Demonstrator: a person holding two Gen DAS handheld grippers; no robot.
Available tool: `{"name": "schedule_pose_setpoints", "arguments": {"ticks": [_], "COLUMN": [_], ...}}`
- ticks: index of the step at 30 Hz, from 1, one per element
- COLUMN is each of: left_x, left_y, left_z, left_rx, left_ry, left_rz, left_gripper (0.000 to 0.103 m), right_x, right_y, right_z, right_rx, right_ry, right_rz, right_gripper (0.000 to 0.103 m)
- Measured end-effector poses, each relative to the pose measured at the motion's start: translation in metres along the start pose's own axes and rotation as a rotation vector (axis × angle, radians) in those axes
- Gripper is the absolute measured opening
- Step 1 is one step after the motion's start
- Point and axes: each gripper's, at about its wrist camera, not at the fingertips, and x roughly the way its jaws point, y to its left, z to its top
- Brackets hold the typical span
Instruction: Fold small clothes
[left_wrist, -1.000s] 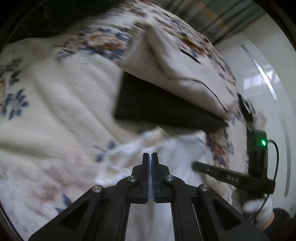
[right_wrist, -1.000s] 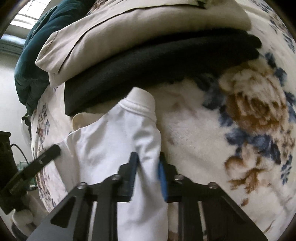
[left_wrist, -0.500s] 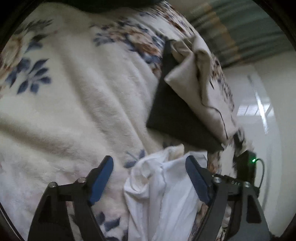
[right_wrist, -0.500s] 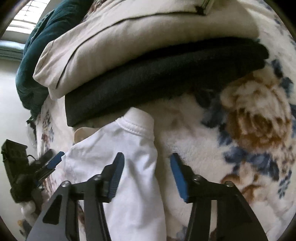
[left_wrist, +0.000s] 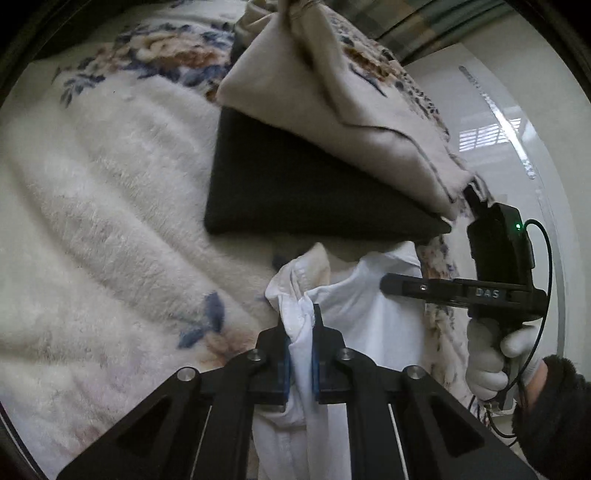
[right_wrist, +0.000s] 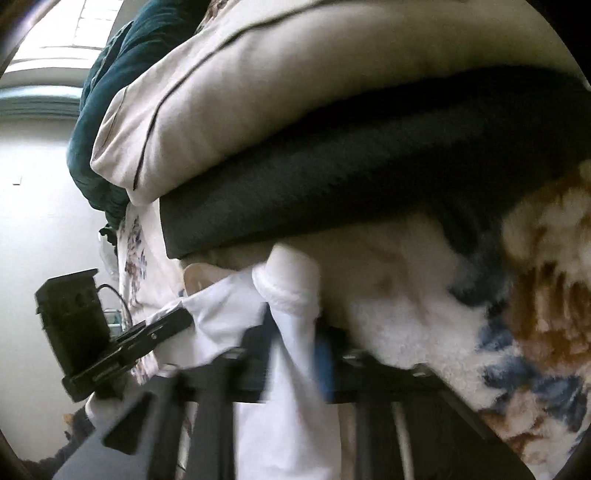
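A small white garment lies crumpled on a fluffy floral blanket, just in front of a stack of folded clothes. My left gripper is shut on a bunched fold of the white garment. In the right wrist view the white garment runs between the blurred fingers of my right gripper, which is closed on a sleeve with a ribbed cuff. The right gripper also shows in the left wrist view, held by a white-gloved hand.
A folded black garment with a beige garment on top lies close behind the white one. A dark teal cloth sits behind the stack. The blanket's edge drops to a white floor at the right.
Both grippers were open half a second ago and have now closed on the white garment. The right wrist view has moved closer to the stack and is blurred.
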Motion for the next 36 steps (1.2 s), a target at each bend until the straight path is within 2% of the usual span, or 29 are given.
{"name": "schedule_pose_setpoints", "arguments": {"ticks": [3, 8, 12, 16, 17, 18, 19, 20, 21, 23, 26, 28, 31, 33, 35, 36], "left_x": [-0.01, -0.05, -0.087, -0.106, -0.107, -0.109, -0.11, -0.111, -0.112, -0.12, -0.13, -0.137, -0.137, -0.13, -0.12, -0.11], "left_y": [-0.006, -0.021, -0.042, -0.057, -0.058, -0.057, -0.055, -0.05, -0.045, -0.032, -0.013, -0.008, -0.01, -0.02, -0.027, -0.033], "left_z": [-0.003, -0.02, -0.055, -0.102, -0.117, -0.135, -0.149, -0.167, -0.184, -0.219, -0.249, -0.254, -0.242, -0.226, -0.213, -0.206], "left_rx": [-0.017, -0.033, -0.037, -0.056, -0.069, -0.093, -0.117, -0.145, -0.175, -0.255, -0.345, -0.364, -0.36, -0.317, -0.257, -0.233], "left_ry": [-0.036, -0.104, -0.132, -0.083, -0.056, -0.018, 0.008, 0.035, 0.056, 0.085, 0.106, 0.098, 0.067, 0.037, 0.021, 0.028], "left_rz": [-0.019, -0.077, -0.129, -0.148, -0.151, -0.133, -0.121, -0.121, -0.12, -0.113, -0.079, -0.053, -0.05, -0.042, -0.016, -0.029], "left_gripper": [0.006, 0.006, 0.006, 0.01, 0.014, 0.026, 0.034, 0.051, 0.059, 0.059, 0.059, 0.059, 0.059, 0.059, 0.059, 0.059], "right_x": [-0.01, -0.045, -0.088, -0.112, -0.115, -0.116, -0.116, -0.112, -0.11, -0.103, -0.101, -0.109, -0.127, -0.135, -0.136, -0.136], "right_y": [0.012, 0.034, 0.055, 0.065, 0.065, 0.063, 0.06, 0.056, 0.052, 0.044, 0.029, 0.018, 0.012, 0.014, 0.02, 0.022], "right_z": [-0.004, -0.027, -0.072, -0.128, -0.151, -0.163, -0.182, -0.202, -0.217, -0.249, -0.285, -0.298, -0.304, -0.3, -0.293, -0.288], "right_rx": [-0.026, -0.063, -0.098, -0.102, -0.091, -0.087, -0.081, -0.067, -0.058, -0.059, -0.043, -0.004, 0.049, 0.074, 0.09, 0.094], "right_ry": [-0.029, -0.083, -0.131, -0.131, -0.113, -0.099, -0.075, -0.035, 0.008, 0.085, 0.163, 0.163, 0.103, 0.055, 0.005, -0.009], "right_rz": [0.003, 0.053, 0.093, 0.116, 0.128, 0.119, 0.105, 0.095, 0.083, 0.031, -0.035, -0.038, -0.005, 0.065, 0.08, 0.081], "right_gripper": [0.006, 0.006, 0.006, 0.006, 0.006, 0.007, 0.01, 0.012, 0.015, 0.03, 0.038, 0.04, 0.043, 0.043, 0.043, 0.043]}}
